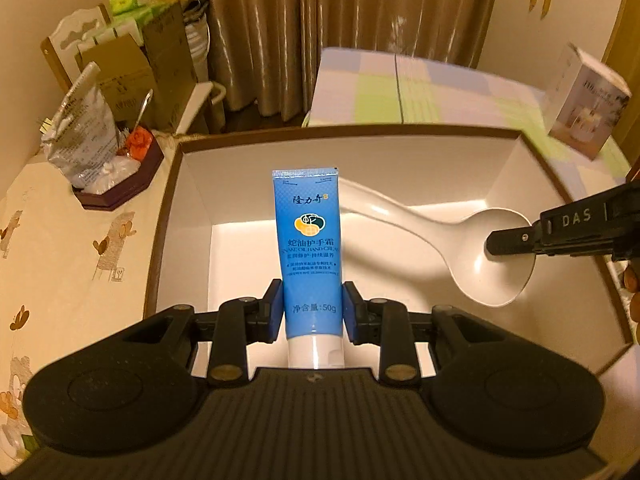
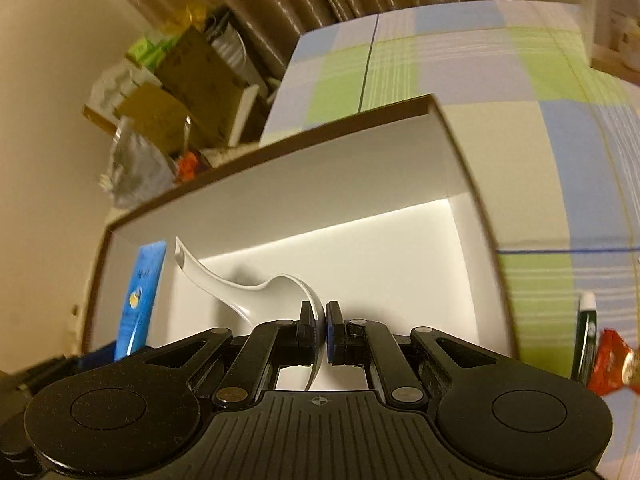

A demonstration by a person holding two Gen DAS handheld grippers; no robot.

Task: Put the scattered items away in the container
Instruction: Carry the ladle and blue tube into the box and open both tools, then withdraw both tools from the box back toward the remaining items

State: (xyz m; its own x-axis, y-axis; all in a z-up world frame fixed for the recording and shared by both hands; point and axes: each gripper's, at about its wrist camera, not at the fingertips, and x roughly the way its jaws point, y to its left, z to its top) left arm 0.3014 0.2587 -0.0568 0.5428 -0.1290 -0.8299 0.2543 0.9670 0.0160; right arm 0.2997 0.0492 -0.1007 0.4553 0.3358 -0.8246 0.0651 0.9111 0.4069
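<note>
My left gripper [image 1: 311,307] clamps the blue tube [image 1: 308,248] and my right gripper [image 2: 319,326] pinches the white spoon [image 2: 256,292] by its thin bowl rim over the box [image 1: 360,136], so that edge could slip out early and knock the tube just beside it.

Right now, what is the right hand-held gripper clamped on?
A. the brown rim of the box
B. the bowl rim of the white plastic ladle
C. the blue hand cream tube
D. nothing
B: the right hand-held gripper pinches the bowl rim of the white plastic ladle above the white-lined box.

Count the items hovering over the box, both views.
2. Blue hand cream tube clamped in the left hand-held gripper; white spoon, bowl pinched by the right hand-held gripper. The box floor is partly hidden.
</note>
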